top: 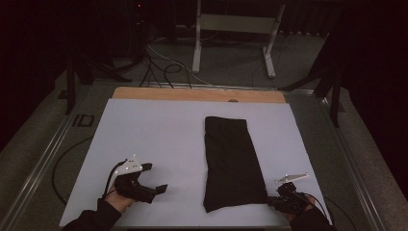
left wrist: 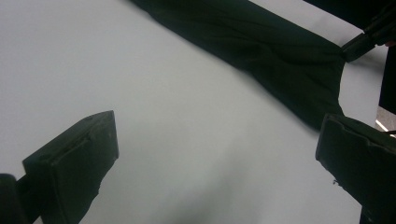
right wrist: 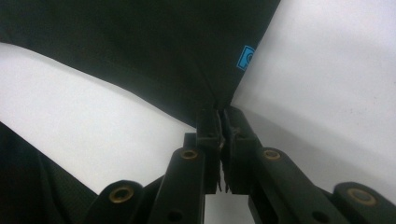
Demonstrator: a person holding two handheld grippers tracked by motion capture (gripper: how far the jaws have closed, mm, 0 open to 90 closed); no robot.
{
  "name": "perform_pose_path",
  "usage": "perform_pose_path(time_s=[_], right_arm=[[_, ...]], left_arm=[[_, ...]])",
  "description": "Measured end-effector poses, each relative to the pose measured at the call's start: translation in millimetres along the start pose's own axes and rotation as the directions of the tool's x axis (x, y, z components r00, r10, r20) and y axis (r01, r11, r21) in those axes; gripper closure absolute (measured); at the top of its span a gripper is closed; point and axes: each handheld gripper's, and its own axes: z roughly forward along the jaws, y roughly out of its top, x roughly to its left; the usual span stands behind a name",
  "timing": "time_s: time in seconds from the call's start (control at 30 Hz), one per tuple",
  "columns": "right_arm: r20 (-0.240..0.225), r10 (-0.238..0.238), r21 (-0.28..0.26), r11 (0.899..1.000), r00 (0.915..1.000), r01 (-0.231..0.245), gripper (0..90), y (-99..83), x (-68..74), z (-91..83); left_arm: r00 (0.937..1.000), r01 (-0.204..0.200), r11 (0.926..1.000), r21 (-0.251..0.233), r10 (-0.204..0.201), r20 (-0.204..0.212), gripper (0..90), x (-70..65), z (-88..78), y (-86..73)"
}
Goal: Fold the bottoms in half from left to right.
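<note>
Right hand-held gripper (right wrist: 219, 122) low, pinching black cloth (top: 232, 161) corner, left hand-held gripper (top: 153, 179) spread wide

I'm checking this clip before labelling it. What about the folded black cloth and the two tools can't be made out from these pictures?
- Black cloth: what garment it is; the high view is dark, and both tool views cut it off at their edges.
- Blue tag: its mark is too small to read in the right tool view.
- Right tool: how much cloth it pinches; its shut jaws cover the corner.
- Left tool: open over the white sheet; its jaws are cropped in its own view.
</note>
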Motion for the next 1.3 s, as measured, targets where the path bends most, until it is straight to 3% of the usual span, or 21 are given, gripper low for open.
perform_pose_path(time_s=[0.17,0.27,0.33,0.5,0.63,0.77,0.9,0.93,1.03,1.13,1.2,1.3], right_arm=[[-0.01,-0.018,-0.006,1.0,0.9998,0.018,80.6,1.4,1.3,-1.4],[0.01,-0.026,-0.05,0.998,0.9996,0.027,70.2,5.8,2.9,-8.2],[0.045,-0.024,-0.091,0.995,0.9987,0.028,57.8,9.3,2.1,-12.6],[0.074,-0.021,-0.204,0.978,0.997,0.035,39.9,20.2,-2.5,-15.5],[0.086,-0.036,-0.239,0.969,0.9957,0.055,33.6,24.6,-2.9,-13.5],[0.08,-0.072,-0.312,0.946,0.9942,0.093,30.5,30.0,-2.2,-12.6],[0.091,-0.082,-0.347,0.932,0.9925,0.109,26.1,34.3,-1.3,-11.7],[0.084,-0.11,-0.361,0.923,0.9904,0.133,16.6,36.7,-1.9,-10.1],[0.076,-0.132,-0.379,0.913,0.9884,0.151,12.4,37.4,-1.1,-7.3],[0.146,-0.125,-0.403,0.898,0.9813,0.175,10.9,35.6,2.5,-5.1],[0.136,-0.117,-0.41,0.897,0.9838,0.163,10.0,35.2,1.2,-3.7],[0.171,-0.109,-0.42,0.891,0.9792,0.172,10.3,33.5,0.8,-3.8]], left_arm=[[1.0,-0.002,1.0,0.003,0.002,0.0,0.0,-0.1,0.3,-0.1],[1.0,0.002,1.0,0.001,-0.002,0.003,0.0,0.6,0.4,0.0],[1.0,-0.001,1.0,-0.001,0.001,0.005,0.0,0.6,0.4,0.1],[0.9999,-0.008,1.0,-0.004,0.008,0.006,0.0,0.5,0.1,0.5],[0.9999,-0.009,0.9999,-0.005,0.009,0.008,0.0,1.0,0.1,0.2],[0.9999,-0.01,0.9999,-0.004,0.01,0.006,0.0,1.3,0.6,-0.2],[0.9999,-0.014,0.9999,-0.003,0.014,0.005,0.0,1.0,0.7,-0.3],[0.9999,-0.015,0.9999,-0.003,0.015,0.005,0.0,1.0,0.6,-0.3],[0.9999,-0.016,0.9999,0.001,0.016,0.006,0.0,1.2,0.9,-0.6],[0.9998,-0.019,0.9998,0.003,0.019,0.006,0.0,0.5,1.9,-1.3],[0.9997,-0.023,0.9997,0.004,0.023,0.008,0.0,-0.1,2.2,-1.7],[0.9996,-0.026,0.9996,0.011,0.026,0.008,0.0,-0.4,3.0,-2.5]])
